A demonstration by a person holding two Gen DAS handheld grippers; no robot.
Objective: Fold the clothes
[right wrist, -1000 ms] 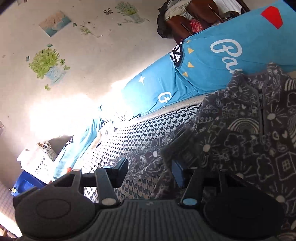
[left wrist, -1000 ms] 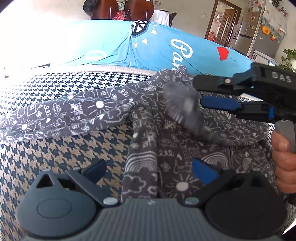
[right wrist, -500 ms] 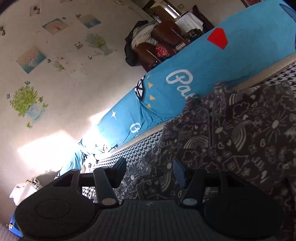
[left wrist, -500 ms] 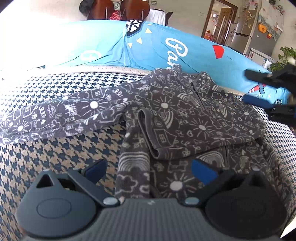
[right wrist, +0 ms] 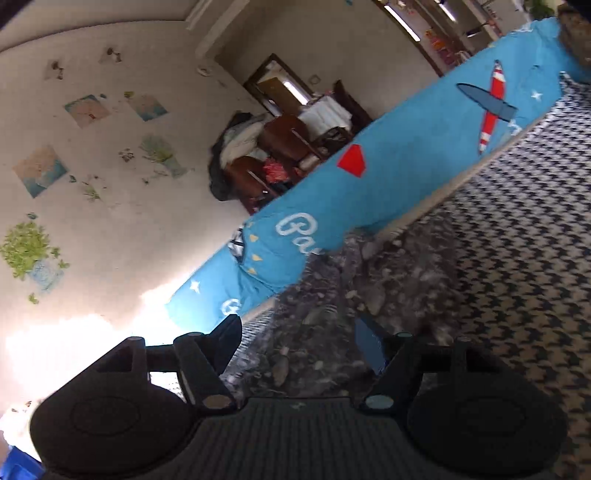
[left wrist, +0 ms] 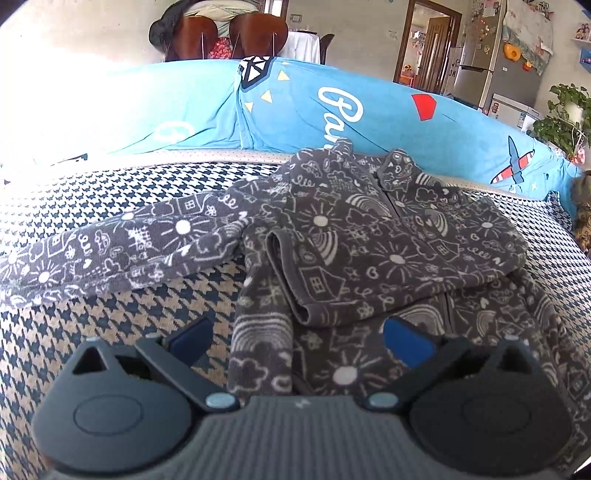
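Observation:
A dark grey fleece jacket (left wrist: 388, 236) with white doodle print lies on the houndstooth sofa seat (left wrist: 110, 314). Its right sleeve (left wrist: 388, 273) is folded across the chest, cuff near the middle; its left sleeve (left wrist: 122, 243) stretches out flat to the left. My left gripper (left wrist: 295, 338) hovers open over the jacket's lower hem, holding nothing. In the tilted right wrist view, my right gripper (right wrist: 299, 334) is open above the blurred jacket (right wrist: 354, 295), nothing between its fingers.
A blue cushion cover (left wrist: 332, 114) with white lettering runs along the sofa back. Brown chairs (left wrist: 236, 33) with clothes stand behind it, a fridge (left wrist: 495, 59) and a plant (left wrist: 561, 118) at far right. Bare houndstooth seat (right wrist: 517, 240) lies right of the jacket.
My right gripper let go of the sleeve it carried across the chest, then pulled away right and out of the left wrist view. The left gripper stayed put.

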